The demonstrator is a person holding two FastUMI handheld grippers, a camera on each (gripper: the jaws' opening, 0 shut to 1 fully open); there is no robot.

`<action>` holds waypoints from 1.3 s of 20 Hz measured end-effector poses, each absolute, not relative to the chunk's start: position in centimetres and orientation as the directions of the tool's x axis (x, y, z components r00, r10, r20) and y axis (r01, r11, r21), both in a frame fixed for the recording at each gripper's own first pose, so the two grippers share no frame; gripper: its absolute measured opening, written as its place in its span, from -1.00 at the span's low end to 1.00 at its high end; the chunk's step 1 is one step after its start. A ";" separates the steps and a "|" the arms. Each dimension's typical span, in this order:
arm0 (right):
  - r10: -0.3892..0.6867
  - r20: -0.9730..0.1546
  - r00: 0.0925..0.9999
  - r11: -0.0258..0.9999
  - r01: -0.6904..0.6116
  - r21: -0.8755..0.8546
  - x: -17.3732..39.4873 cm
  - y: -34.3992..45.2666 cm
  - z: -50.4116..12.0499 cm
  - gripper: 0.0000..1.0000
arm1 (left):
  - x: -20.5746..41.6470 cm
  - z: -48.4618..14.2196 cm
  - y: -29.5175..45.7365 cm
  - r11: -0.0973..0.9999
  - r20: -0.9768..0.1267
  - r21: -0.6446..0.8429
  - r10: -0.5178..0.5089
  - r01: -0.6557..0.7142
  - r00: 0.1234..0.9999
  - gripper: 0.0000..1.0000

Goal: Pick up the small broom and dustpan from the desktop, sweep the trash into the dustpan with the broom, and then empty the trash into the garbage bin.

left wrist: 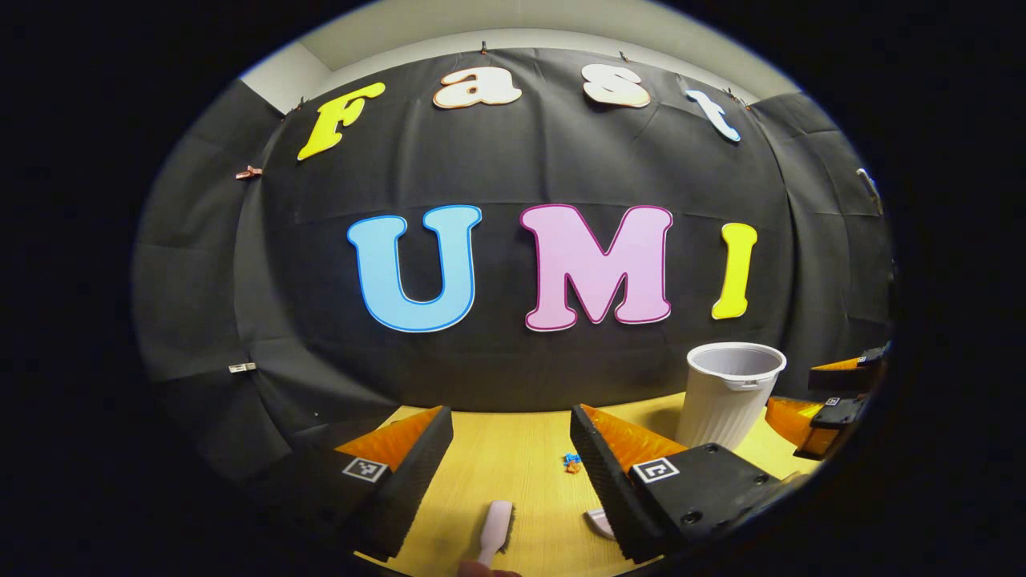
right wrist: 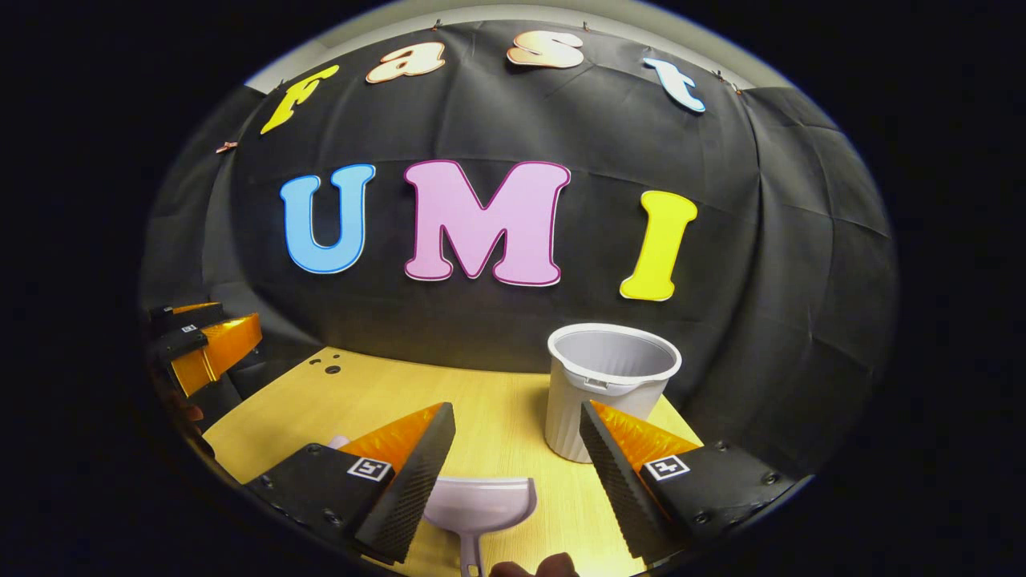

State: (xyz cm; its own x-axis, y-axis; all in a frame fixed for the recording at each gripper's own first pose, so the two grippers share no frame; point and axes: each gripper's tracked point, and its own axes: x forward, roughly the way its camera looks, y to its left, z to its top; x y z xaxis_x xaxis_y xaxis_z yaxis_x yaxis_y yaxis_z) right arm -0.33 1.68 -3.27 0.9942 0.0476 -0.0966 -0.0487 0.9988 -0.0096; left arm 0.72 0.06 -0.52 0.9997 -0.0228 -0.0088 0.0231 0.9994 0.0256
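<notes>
In the left gripper view a small white broom (left wrist: 495,529) lies on the wooden desktop (left wrist: 513,457), low between the fingers of my open left gripper (left wrist: 511,417), which hovers above it without touching. A little trash (left wrist: 571,462), blue and orange bits, sits just beyond the broom, beside the right finger. A corner of the white dustpan (left wrist: 599,522) peeks out by that finger. In the right gripper view the dustpan (right wrist: 481,501) lies flat, handle toward me, under my open right gripper (right wrist: 517,413). The white ribbed garbage bin (right wrist: 609,385) stands upright just behind the right finger.
The bin (left wrist: 731,393) stands at the desktop's far right in the left gripper view, with the right gripper (left wrist: 789,387) beyond it. The left gripper (right wrist: 239,314) shows at the left of the right gripper view. Two small holes (right wrist: 329,369) mark the desktop's far corner. Black cloth walls close the back.
</notes>
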 end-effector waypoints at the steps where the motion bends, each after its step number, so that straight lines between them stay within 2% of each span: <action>1: 0.049 -0.103 0.993 0.999 -0.051 -0.012 -0.4 1.8 -3.5 0.96 | 0.7 -0.6 0.1 0.999 -0.009 0.026 -0.023 0.024 1.000 0.90; 6: 0.068 -0.166 0.984 0.997 -0.071 -0.011 -0.7 2.4 -5.8 0.96 | 0.5 -0.6 0.2 0.999 -0.011 0.024 -0.024 0.024 1.000 0.90; 11: 0.098 -0.297 0.950 0.994 -0.105 -0.008 -1.4 3.4 -10.7 0.96 | 0.5 -0.4 0.9 0.999 -0.002 0.034 -0.015 0.015 1.000 0.90; 18: 0.128 -0.542 0.831 0.991 -0.129 0.036 -3.0 5.1 -20.0 0.96 | 0.1 -0.8 1.9 1.000 -0.016 0.021 -0.005 0.006 1.000 0.90; 26: 0.142 -0.719 0.680 0.986 -0.164 0.040 -4.6 6.0 -27.3 0.96 | 0.0 -2.4 3.1 1.000 -0.051 0.016 0.016 -0.015 0.999 0.90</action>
